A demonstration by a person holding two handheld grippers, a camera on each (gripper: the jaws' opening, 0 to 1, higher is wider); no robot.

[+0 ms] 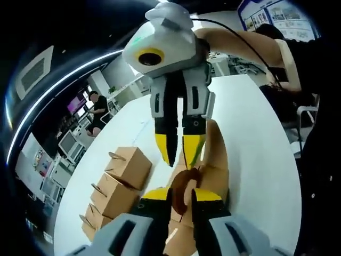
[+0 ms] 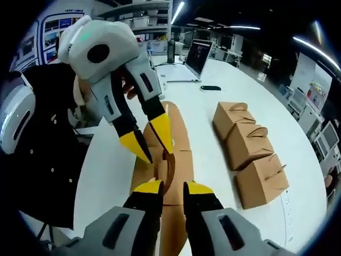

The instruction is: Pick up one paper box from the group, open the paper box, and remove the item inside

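Note:
A brown paper box (image 1: pixel 216 160) with a loop handle (image 1: pixel 184 186) hangs between both grippers over the white table (image 1: pixel 256 160). My left gripper (image 1: pixel 181 196) rises from the bottom of the left gripper view, its yellow tips shut on the box at the handle. My right gripper (image 1: pixel 180 160) comes down from above, its tips close together at the same spot. In the right gripper view my right gripper (image 2: pixel 173 188) is shut on the box (image 2: pixel 178 133) from below. There the left gripper (image 2: pixel 160 156) meets the box from the upper left.
Three more shut brown boxes stand in a row on the table (image 1: pixel 128 165) (image 2: pixel 250 144). A laptop (image 2: pixel 197 56), a dark phone (image 2: pixel 210 88) and a bottle (image 2: pixel 170 50) are at the table's far end. A person's dark sleeve (image 2: pixel 48 149) is at the left.

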